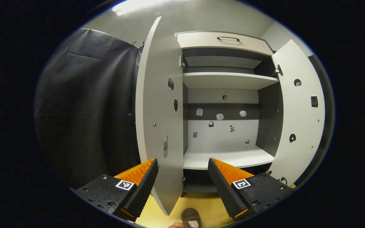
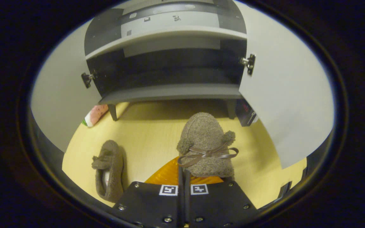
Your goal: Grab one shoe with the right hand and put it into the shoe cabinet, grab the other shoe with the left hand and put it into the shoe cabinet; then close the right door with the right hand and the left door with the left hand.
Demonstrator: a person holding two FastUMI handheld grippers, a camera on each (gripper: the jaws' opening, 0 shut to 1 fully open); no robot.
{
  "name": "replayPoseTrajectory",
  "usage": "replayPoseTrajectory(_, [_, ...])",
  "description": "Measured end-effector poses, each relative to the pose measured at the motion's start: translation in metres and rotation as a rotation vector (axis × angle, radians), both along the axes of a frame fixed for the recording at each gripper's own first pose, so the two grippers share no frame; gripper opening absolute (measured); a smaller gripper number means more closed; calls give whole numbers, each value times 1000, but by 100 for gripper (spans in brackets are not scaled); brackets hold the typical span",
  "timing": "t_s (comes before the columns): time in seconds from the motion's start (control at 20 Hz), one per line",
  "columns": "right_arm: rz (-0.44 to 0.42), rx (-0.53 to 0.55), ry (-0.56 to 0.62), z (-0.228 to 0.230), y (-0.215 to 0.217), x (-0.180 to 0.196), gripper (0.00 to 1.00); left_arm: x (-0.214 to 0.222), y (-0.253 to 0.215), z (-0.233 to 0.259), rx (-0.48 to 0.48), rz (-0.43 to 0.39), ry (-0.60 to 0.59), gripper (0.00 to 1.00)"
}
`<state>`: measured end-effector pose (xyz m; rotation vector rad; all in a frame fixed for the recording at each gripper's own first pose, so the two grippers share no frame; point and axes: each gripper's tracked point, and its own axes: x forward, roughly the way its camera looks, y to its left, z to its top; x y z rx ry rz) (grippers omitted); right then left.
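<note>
1. My right gripper has its jaws drawn together on the heel end of a fuzzy brown shoe, whose ribbon bow lies just beyond my fingertips and whose toe points away from me toward the cabinet.
2. The second shoe lies on its side on the yellow floor, off to the left of those jaws and apart from the held one.
3. Ahead of the right jaws, the cabinet's bottom compartment stands open, its two doors swung out to either side on their hinges.
4. My left gripper holds its jaws wide apart with nothing between them, pointed at the open cabinet.
5. The left door stands edge-on just beyond my left finger, and the right door hangs open past my right finger.
6. The white lower shelf sits straight ahead between my left jaws, with another shelf and a drawer above it.
7. Below and between the left jaws, the tip of a brown shoe shows on the floor.
</note>
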<state>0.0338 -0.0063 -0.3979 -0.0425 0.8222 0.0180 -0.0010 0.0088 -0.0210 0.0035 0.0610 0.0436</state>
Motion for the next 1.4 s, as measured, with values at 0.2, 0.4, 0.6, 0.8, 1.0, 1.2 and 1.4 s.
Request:
replayPoseTrajectory(0.2, [5, 25, -144, 73, 2, 33, 1, 2, 4, -8, -13, 9, 12, 97])
replayPoseTrajectory(0.4, [18, 51, -298, 154, 10, 69, 1, 4, 6, -14, -27, 10, 20, 97])
replayPoseTrajectory(0.6, [48, 90, -406, 226, 21, 115, 0, 4, 5, -18, -36, 3, 20, 97])
replayPoseTrajectory(0.8, [91, 64, -460, 271, 24, 171, 0, 9, 4, -21, -39, -1, 22, 97])
replayPoseTrajectory(1.0, [102, 23, -504, 299, 21, 232, 0, 16, -1, -23, -58, -21, 15, 97])
replayPoseTrajectory(1.2, [106, -4, -523, 308, 26, 282, 1, 25, 3, -29, -66, -9, 26, 99])
replayPoseTrajectory(1.4, [74, 11, -491, 289, 28, 319, 0, 32, -3, -31, -71, -31, 37, 95])
